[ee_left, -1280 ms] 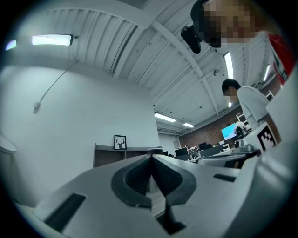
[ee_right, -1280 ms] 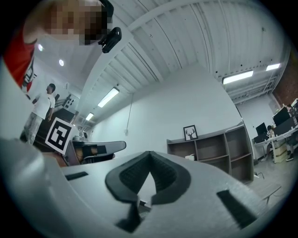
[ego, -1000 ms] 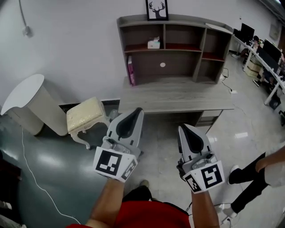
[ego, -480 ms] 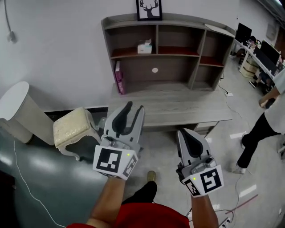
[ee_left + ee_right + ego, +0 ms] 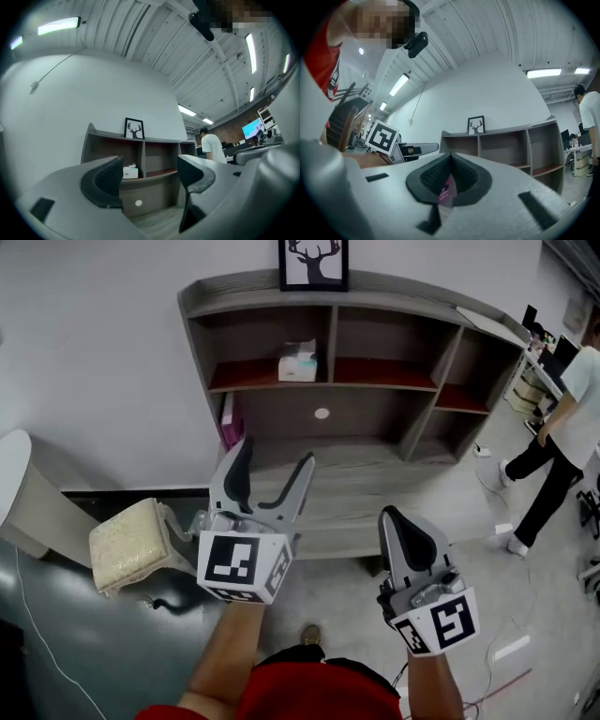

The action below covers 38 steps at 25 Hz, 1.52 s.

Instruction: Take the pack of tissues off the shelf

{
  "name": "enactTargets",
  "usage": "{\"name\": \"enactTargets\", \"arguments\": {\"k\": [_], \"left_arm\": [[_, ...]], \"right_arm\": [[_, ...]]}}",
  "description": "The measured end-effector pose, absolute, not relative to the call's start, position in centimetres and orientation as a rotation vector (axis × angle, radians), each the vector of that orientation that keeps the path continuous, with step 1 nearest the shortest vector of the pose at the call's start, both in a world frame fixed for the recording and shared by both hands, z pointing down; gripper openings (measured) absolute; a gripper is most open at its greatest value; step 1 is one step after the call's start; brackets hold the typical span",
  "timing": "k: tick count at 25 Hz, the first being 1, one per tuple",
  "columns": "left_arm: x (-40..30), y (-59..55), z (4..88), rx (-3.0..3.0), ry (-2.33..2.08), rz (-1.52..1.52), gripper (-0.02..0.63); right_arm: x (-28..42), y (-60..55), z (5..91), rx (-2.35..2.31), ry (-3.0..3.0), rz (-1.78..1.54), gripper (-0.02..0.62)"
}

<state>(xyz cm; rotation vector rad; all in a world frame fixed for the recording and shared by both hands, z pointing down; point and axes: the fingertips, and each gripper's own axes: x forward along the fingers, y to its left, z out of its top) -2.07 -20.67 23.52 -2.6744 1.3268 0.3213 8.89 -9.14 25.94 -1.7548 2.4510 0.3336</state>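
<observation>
The pack of tissues (image 5: 297, 362) is a pale box lying on the red upper shelf in the left compartment of the grey shelf unit (image 5: 337, 287). In the left gripper view the pack (image 5: 130, 172) shows far off between the jaws. My left gripper (image 5: 272, 470) is held up in front of the desk, well short of the shelf. Its jaws are opening and nothing is between them (image 5: 150, 180). My right gripper (image 5: 401, 521) hangs lower at the right, shut and empty (image 5: 450, 178).
A grey desk top (image 5: 375, 479) runs below the shelves. A pink book (image 5: 228, 418) leans at the unit's left end. A framed deer picture (image 5: 313, 263) stands on top. A cream stool (image 5: 131, 542) sits at the left. A person (image 5: 562, 442) walks at the right.
The shelf unit has come closer and larger in view. My left gripper's jaws have gone from shut to wide apart and it has risen. The person at the right has walked further back.
</observation>
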Motion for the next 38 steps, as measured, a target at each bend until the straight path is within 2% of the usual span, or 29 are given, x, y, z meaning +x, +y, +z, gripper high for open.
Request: {"name": "enactTargets", "arguments": {"k": [14,27,38], "left_arm": [[3.4,-37.5,25.2,-2.641,1.537,0.104,0.414],[6.6,-49.2,31.0,-2.555,1.834,-0.197,0.436],[7.1,-53.1,32.9,-2.552,1.913,-0.297,0.443]], "right_arm": [[13.8,-20.8,26.6,-1.695,2.491,0.276,0.005],[22.3,-30.9,27.1,-1.492,2.578,0.214,0.005],[23.9,-34.5,28.2,-1.488,2.593,0.162,0.005]]}}
